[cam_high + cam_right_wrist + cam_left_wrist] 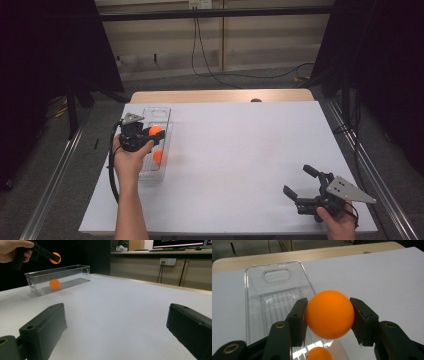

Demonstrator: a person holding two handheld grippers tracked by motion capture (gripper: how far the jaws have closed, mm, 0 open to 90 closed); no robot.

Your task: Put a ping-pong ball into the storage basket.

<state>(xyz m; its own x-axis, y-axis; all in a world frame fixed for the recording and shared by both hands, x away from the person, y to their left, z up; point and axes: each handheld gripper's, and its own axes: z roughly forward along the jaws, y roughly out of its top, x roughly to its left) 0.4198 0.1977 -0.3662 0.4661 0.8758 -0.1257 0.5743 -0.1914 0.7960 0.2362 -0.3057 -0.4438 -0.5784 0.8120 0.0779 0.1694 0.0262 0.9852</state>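
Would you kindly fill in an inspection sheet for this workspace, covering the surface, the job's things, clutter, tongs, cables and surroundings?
Surface: white table, wooden strip along its far edge.
Job's things: clear bin near the left edge; one orange ball lying inside it; held ball above the bin.
Clutter: small dark object at the far edge, too small to identify.
Tongs: left tongs shut on the held ball; right tongs open, nothing between them, near the table's right front corner.
Cables: black cable trailing from the left tongs; wall cable hanging behind.
Surroundings: dark curtains, grey floor.
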